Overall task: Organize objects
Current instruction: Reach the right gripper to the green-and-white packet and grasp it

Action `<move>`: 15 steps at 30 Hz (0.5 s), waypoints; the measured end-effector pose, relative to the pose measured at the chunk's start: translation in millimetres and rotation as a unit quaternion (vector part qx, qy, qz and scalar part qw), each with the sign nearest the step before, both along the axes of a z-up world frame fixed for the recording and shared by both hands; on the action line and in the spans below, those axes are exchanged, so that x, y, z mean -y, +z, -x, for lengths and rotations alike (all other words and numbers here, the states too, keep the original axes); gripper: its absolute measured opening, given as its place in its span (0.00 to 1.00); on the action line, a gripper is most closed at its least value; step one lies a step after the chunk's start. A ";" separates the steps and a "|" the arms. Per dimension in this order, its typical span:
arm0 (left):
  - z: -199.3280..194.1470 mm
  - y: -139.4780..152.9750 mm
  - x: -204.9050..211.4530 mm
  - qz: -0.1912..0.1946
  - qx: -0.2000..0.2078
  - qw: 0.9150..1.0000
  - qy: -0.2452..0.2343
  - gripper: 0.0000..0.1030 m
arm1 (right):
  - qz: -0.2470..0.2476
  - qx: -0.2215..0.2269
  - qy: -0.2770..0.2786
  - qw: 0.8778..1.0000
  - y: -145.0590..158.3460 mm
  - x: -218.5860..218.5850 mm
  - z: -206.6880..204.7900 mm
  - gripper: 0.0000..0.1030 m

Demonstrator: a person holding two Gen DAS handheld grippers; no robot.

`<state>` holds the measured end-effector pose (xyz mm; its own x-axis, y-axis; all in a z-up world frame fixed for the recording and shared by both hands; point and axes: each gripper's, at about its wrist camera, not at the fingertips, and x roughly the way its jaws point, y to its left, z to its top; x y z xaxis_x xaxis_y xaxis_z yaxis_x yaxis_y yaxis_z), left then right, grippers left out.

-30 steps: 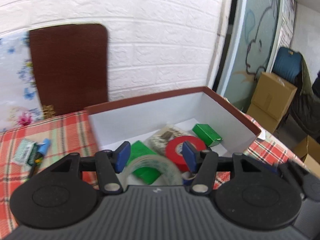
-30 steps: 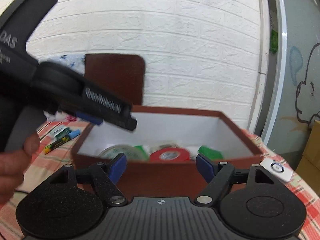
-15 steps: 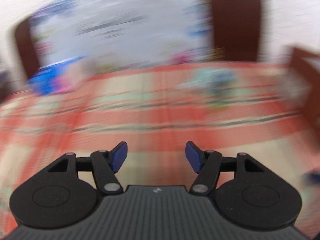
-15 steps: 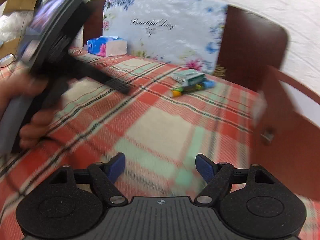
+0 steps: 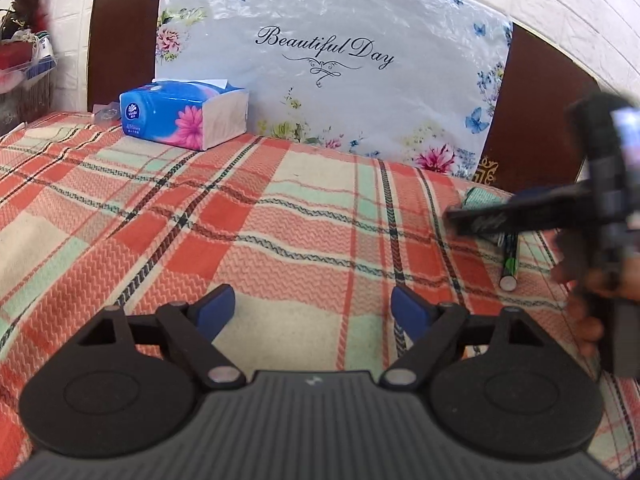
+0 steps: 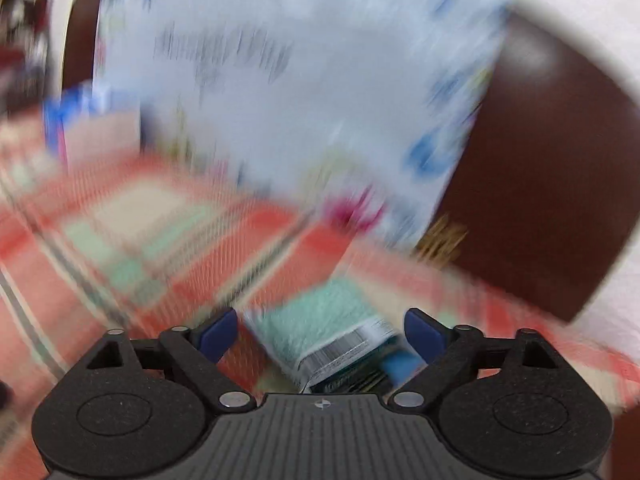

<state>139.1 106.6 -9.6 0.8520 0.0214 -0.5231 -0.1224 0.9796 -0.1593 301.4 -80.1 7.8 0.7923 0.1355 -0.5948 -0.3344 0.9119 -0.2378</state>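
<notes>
Both tongs, left gripper [image 5: 312,307] and right gripper [image 6: 322,333], released and just opened wider, swung away from the box to the plaid cloth [image 5: 256,216], right straddling the untouched mint packet [image 6: 320,320] by the markers [image 5: 509,264], tissue pack [image 5: 184,118] well apart, nothing blocking.

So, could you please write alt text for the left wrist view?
The open, empty left tool hangs over a red plaid tablecloth. A blue tissue pack sits far left before a floral "Beautiful Day" panel, and at right the hand-held right tool reaches over a marker.
</notes>
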 end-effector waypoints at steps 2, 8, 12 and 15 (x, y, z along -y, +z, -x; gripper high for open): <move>-0.1 -0.1 -1.6 0.007 0.002 1.000 -0.001 0.85 | -0.039 -0.019 0.008 0.999 0.7 7.2 -0.8 0.69; -1.8 0.6 -5.1 0.020 0.005 1.000 -0.002 0.86 | -0.046 -0.033 0.058 0.997 1.2 2.9 59.2 0.61; -2.0 0.7 -5.0 0.019 0.004 1.000 -0.004 0.87 | -0.064 -0.049 0.079 0.994 0.5 26.0 137.9 0.62; -2.1 0.6 -3.7 0.015 0.002 1.000 -0.005 0.88 | -0.069 -0.054 0.069 0.994 0.5 54.6 199.3 0.65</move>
<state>141.2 110.3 -9.0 0.8538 -0.0038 -0.5205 -0.1114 0.9755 -0.1898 102.0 -134.7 8.3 0.6933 0.3255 -0.6429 -0.4758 0.8768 -0.0693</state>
